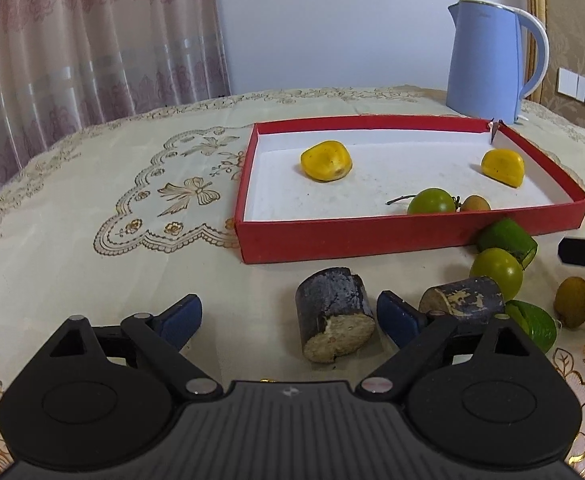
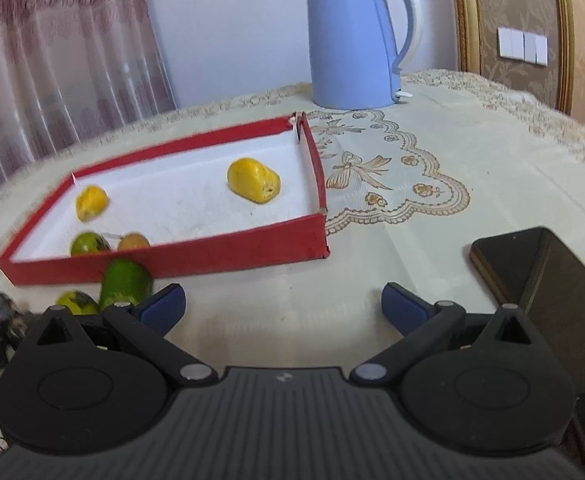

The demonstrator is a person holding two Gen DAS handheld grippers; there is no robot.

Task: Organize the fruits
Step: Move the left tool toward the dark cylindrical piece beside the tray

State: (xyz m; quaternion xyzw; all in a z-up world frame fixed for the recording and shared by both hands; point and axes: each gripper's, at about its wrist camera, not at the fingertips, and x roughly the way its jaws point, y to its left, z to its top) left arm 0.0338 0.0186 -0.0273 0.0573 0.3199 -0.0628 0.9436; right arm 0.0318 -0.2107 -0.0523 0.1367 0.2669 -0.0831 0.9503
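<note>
A red tray [image 1: 348,236] with a white floor holds two yellow fruit pieces [image 1: 326,160] [image 1: 502,167], a green round fruit [image 1: 431,201] and a small brown fruit [image 1: 475,203]. In front of it lie two dark sugarcane stubs [image 1: 334,316] [image 1: 462,296], green pieces [image 1: 506,238] [image 1: 532,322], a green round fruit [image 1: 496,272] and a brown fruit [image 1: 572,301]. My left gripper [image 1: 290,316] is open, with the nearer stub between its fingers. My right gripper [image 2: 284,306] is open and empty, right of a green piece [image 2: 126,282]; the tray [image 2: 172,258] lies beyond it.
A blue kettle [image 1: 488,60] stands behind the tray at the back right. A black phone [image 2: 540,276] lies on the embroidered tablecloth [image 1: 92,220] to the right of my right gripper. Curtains hang behind the table at the left.
</note>
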